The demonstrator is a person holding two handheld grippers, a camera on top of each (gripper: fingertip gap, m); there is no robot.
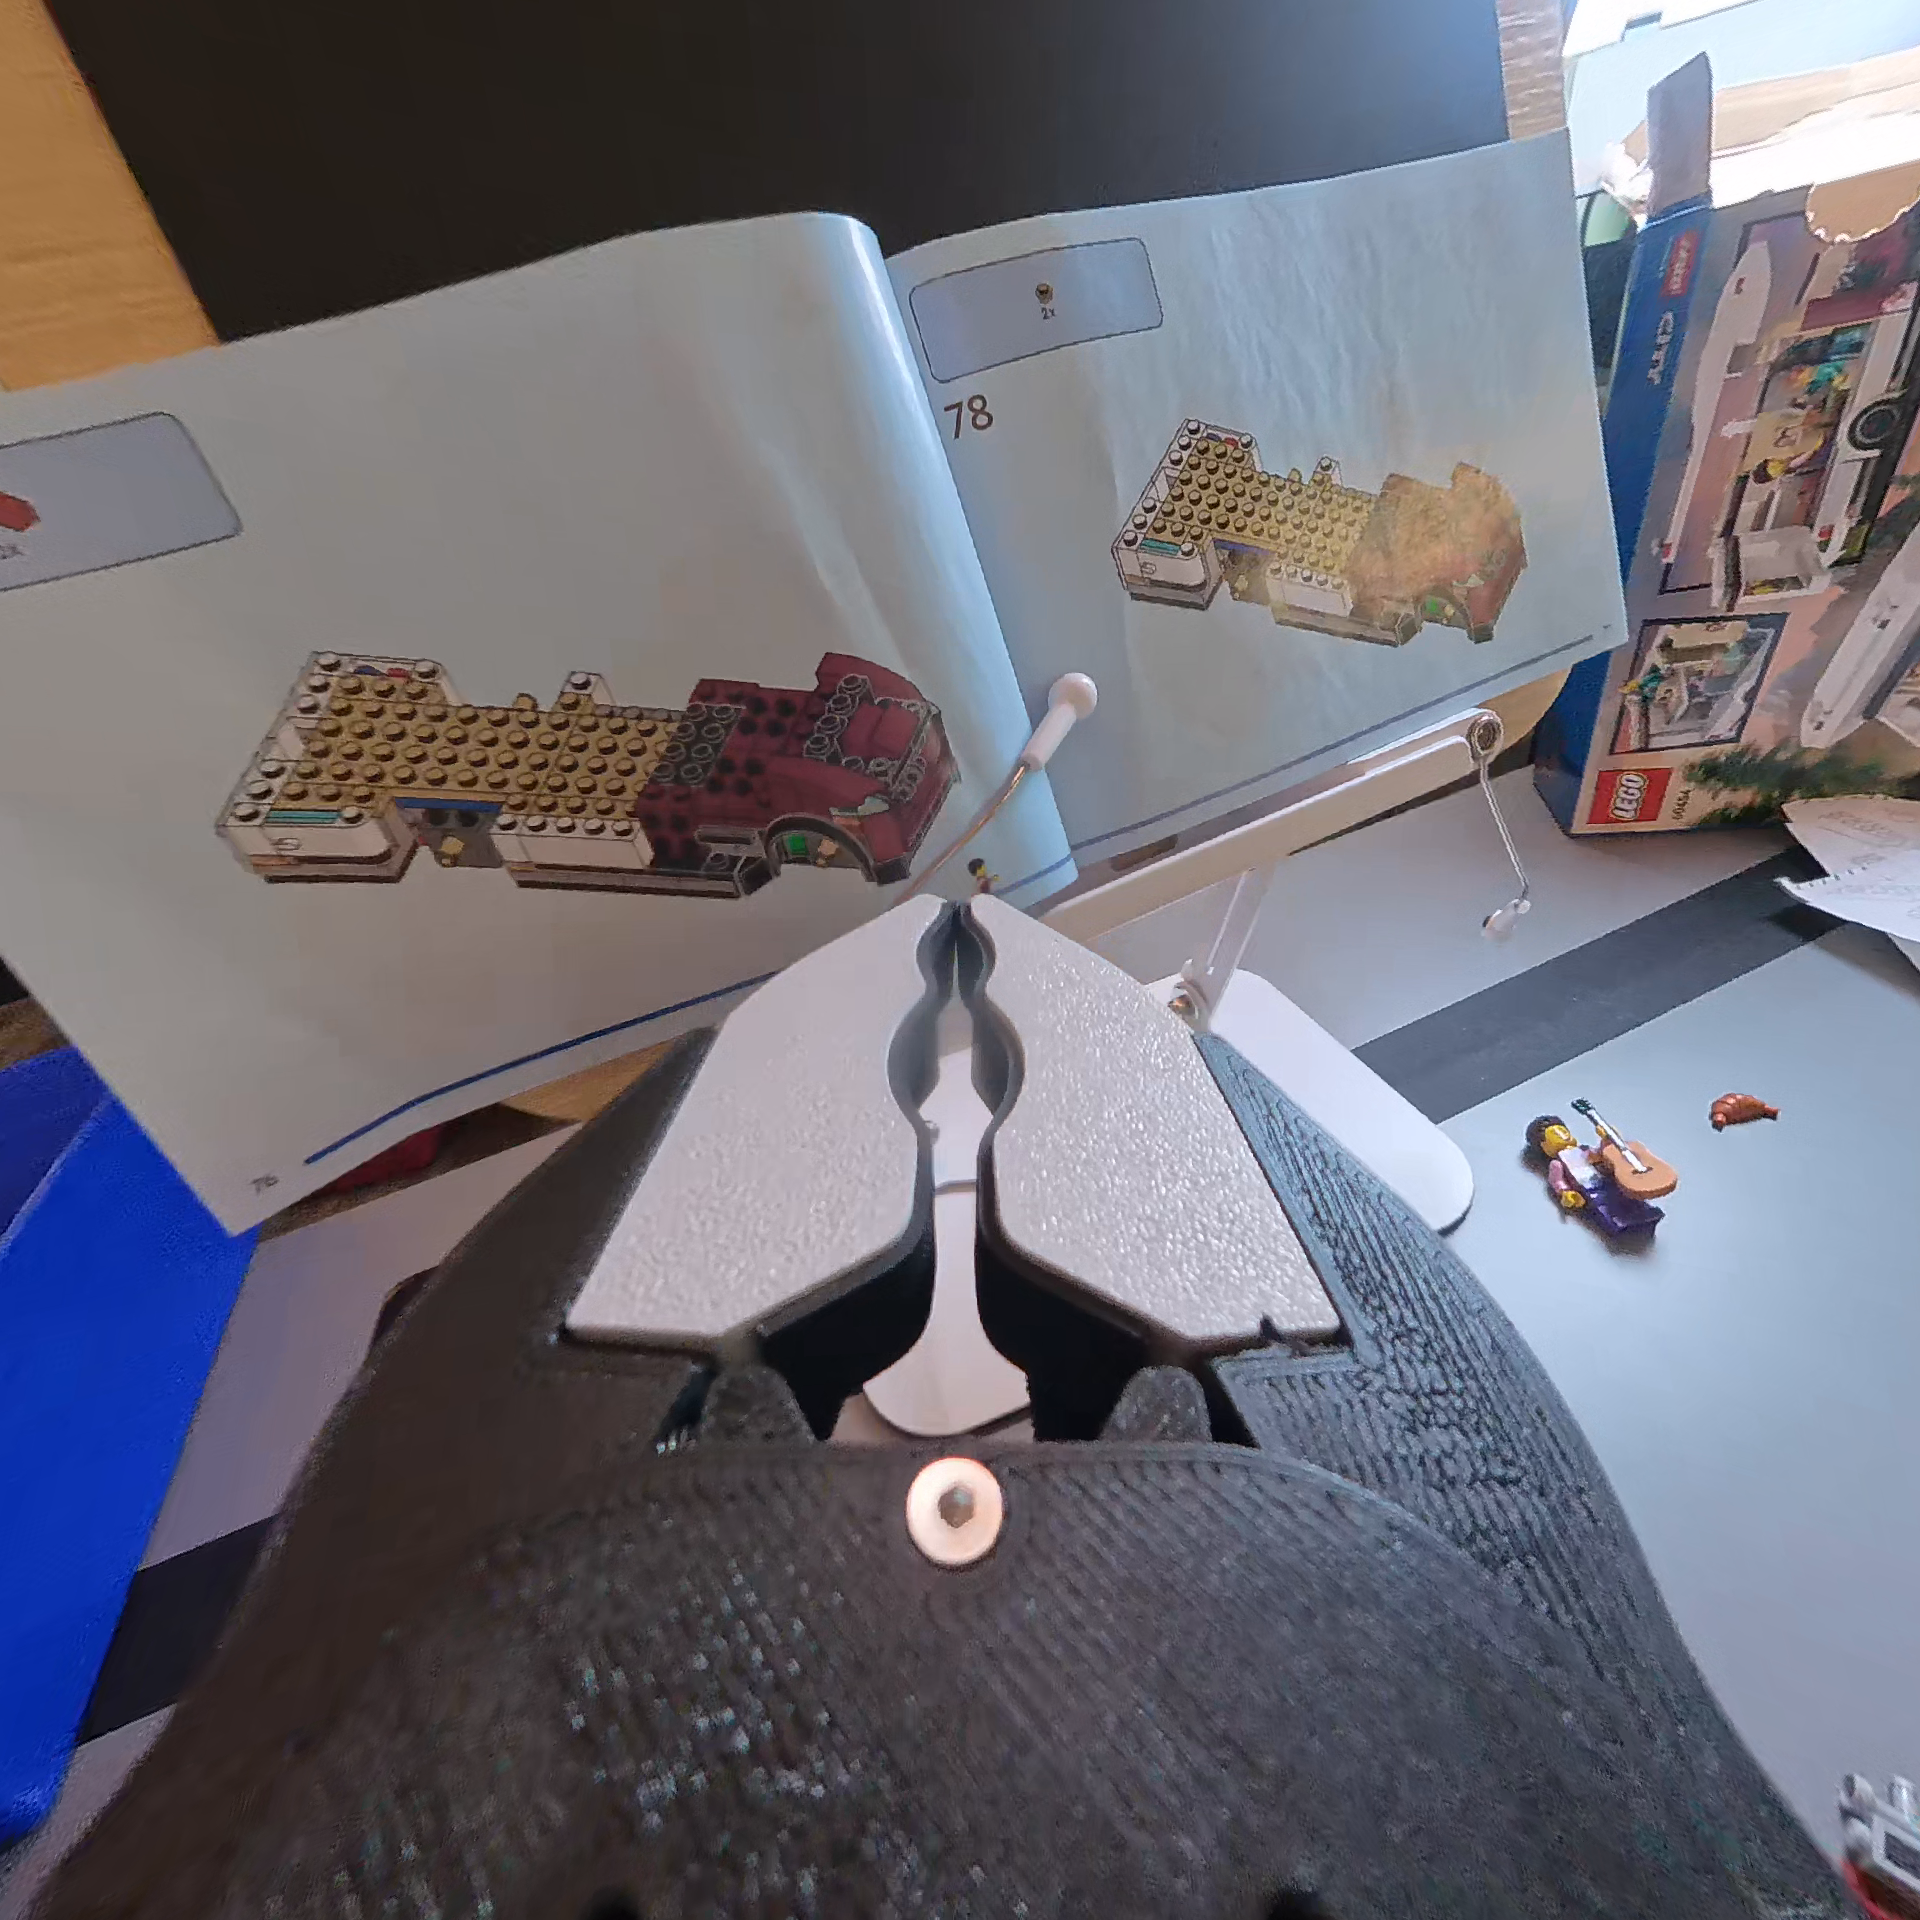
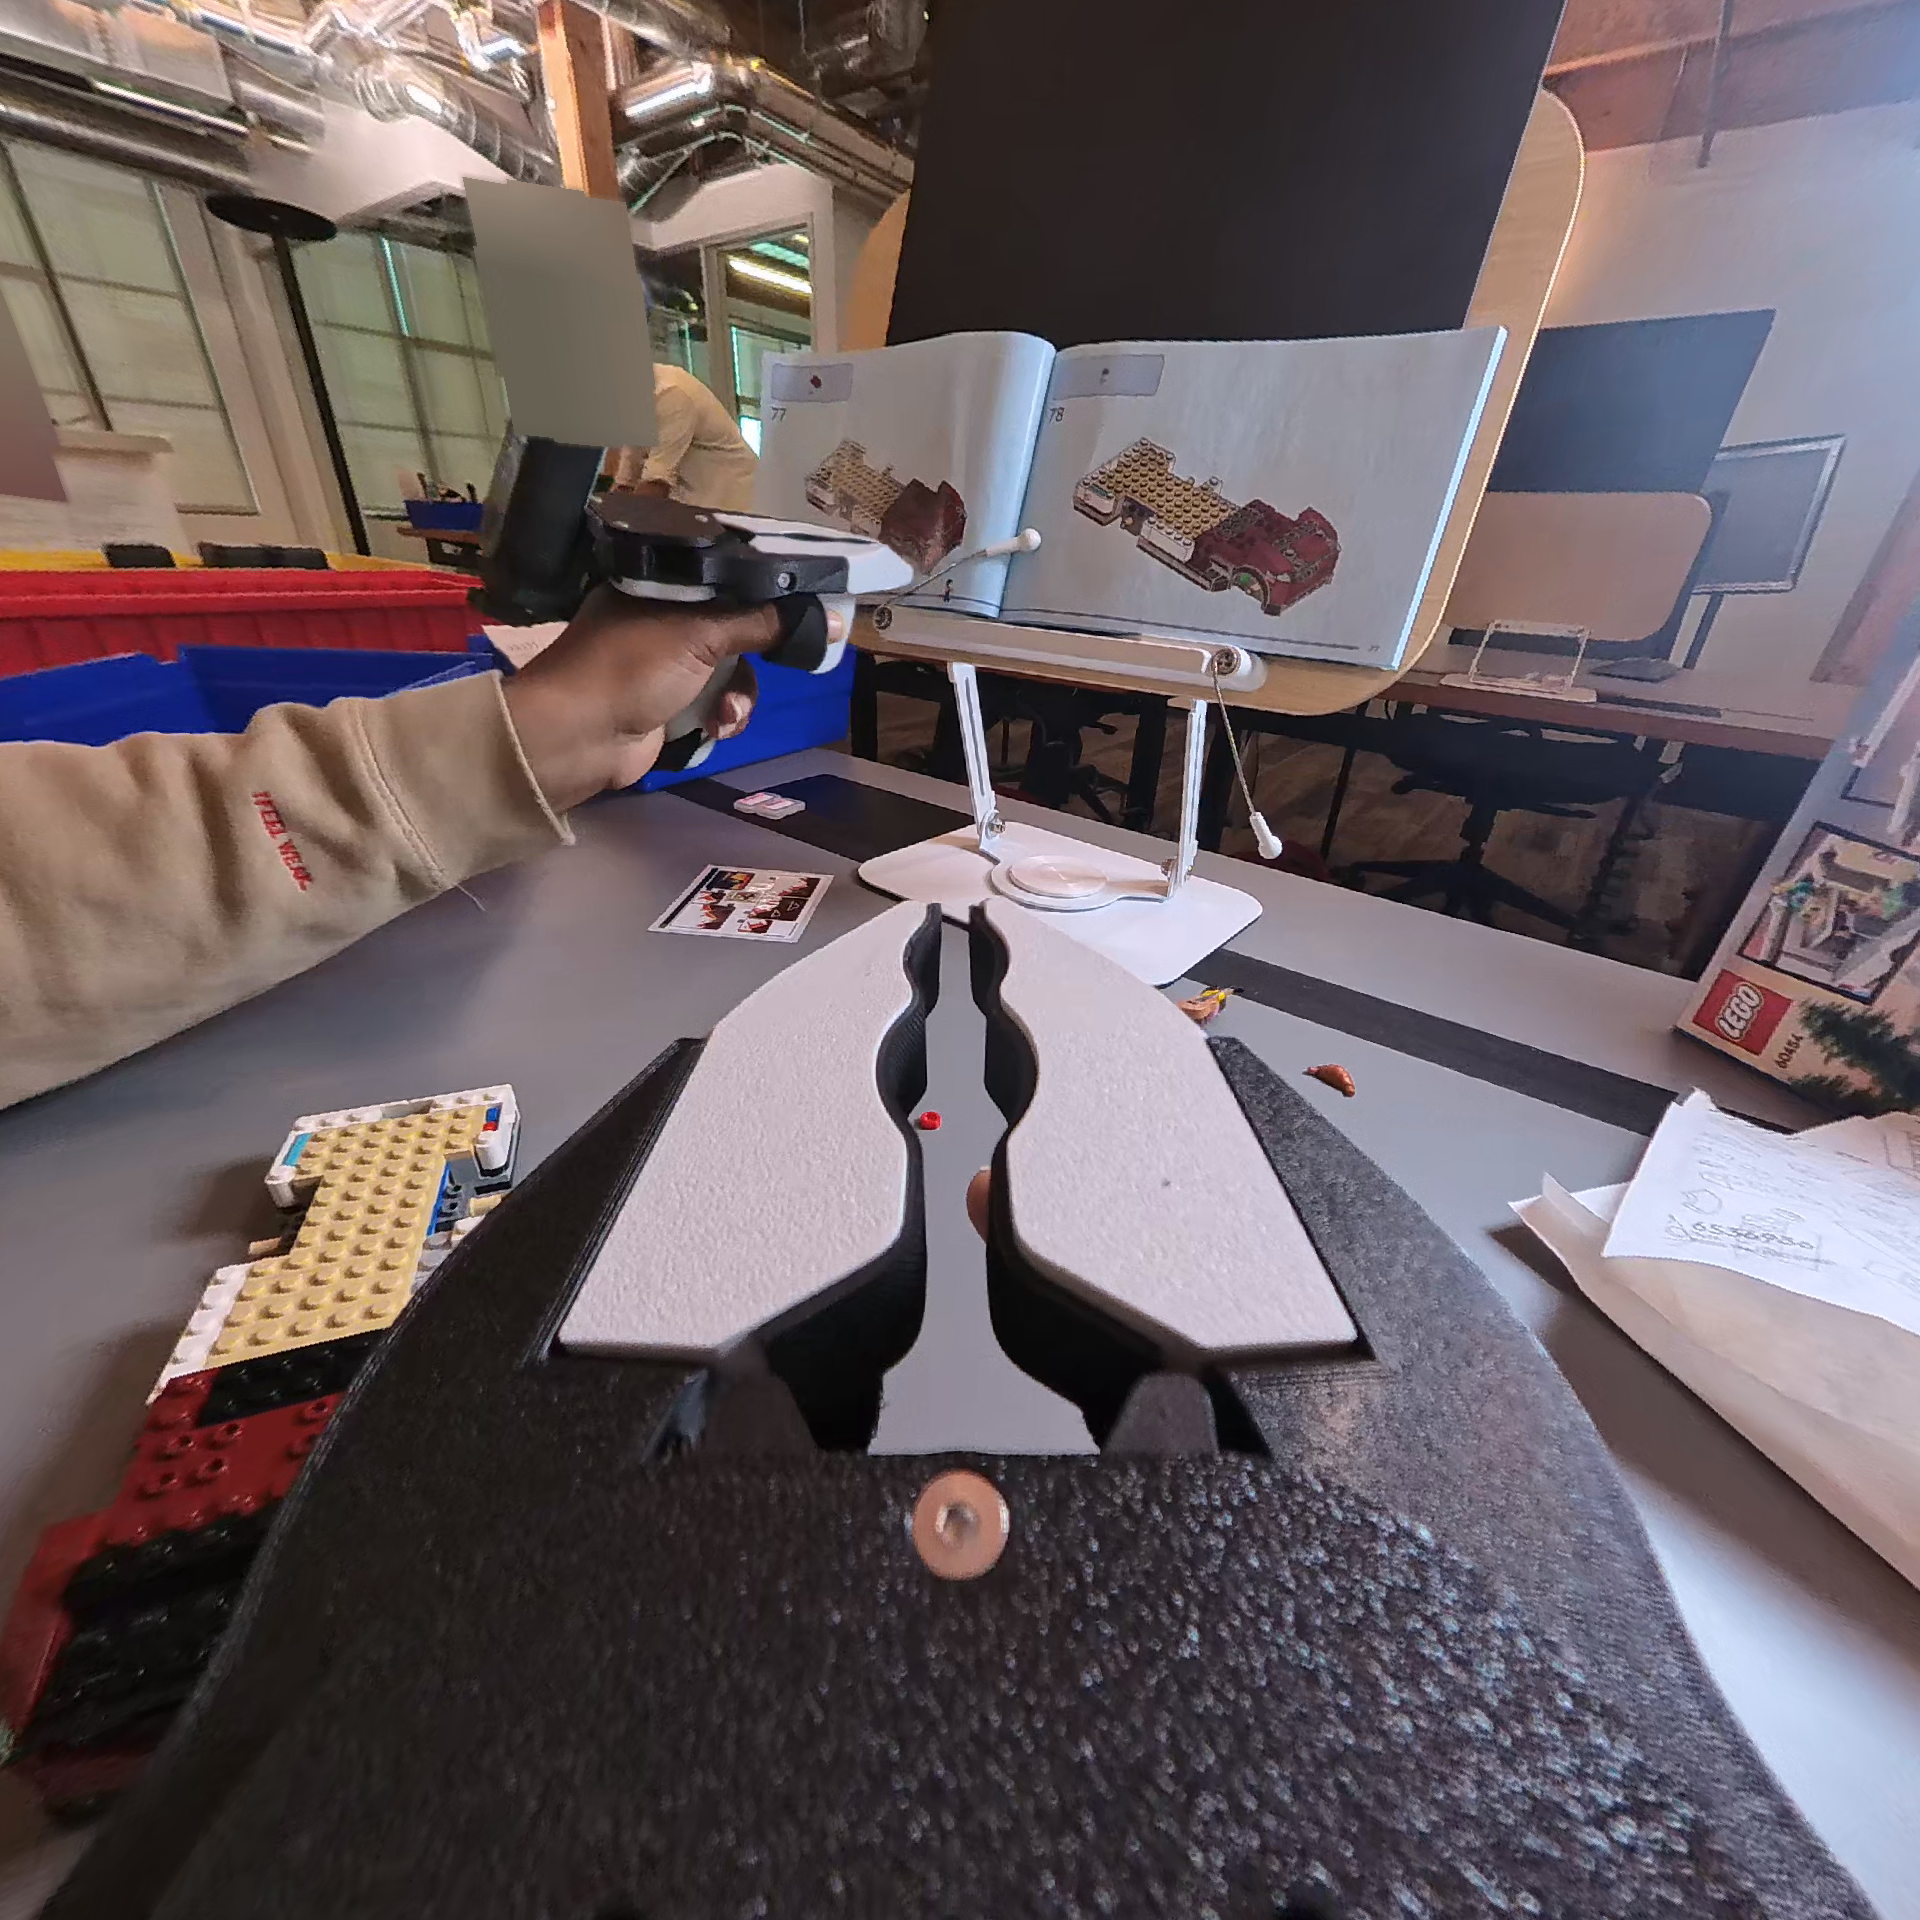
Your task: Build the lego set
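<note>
**A:** Start at your left. What is your left gripper (image 1: pixel 957 912) doing?

**B:** Its fingertips meet with nothing between them. You hold it up at the open instruction booklet (image 1: pixel 582 499), its tips at about six o'clock from the printed model on the left page and just beside the wire page holder (image 1: pixel 1044 743) that crosses the fold. From the right wrist camera you see that same gripper (image 2: pixel 894 569) at about ten o'clock, gripped in your left hand (image 2: pixel 623 696), with the beige sleeve (image 2: pixel 239 862) running off the left edge.

**A:** And on the table below that arm?

**B:** A part-built brick model (image 2: pixel 343 1226), tan studs on top, red and black at the near end, lies at about eight o'clock from your right gripper (image 2: pixel 956 920). A small sticker sheet (image 2: pixel 743 904) lies flat at about eleven o'clock from its tips. Blue and red bins (image 2: pixel 312 665) stand behind your arm.

**A:** The right gripper itself?

**B:** Its fingers stand a narrow slit apart and grip nothing. Through the slit you see a tiny red stud (image 2: pixel 930 1120) lying on the grey table (image 2: pixel 1455 1195), untouched.

**A:** Further right?

**B:** The white book stand (image 2: pixel 1060 883) sits at twelve o'clock, just past the tips. A small brown croissant piece (image 2: pixel 1332 1077) lies at about two o'clock. A minifigure with a guitar (image 1: pixel 1595 1164) lies on the table near it. The toy set box (image 2: pixel 1829 935) and loose paper sheets (image 2: pixel 1766 1226) fill the right edge.
</note>
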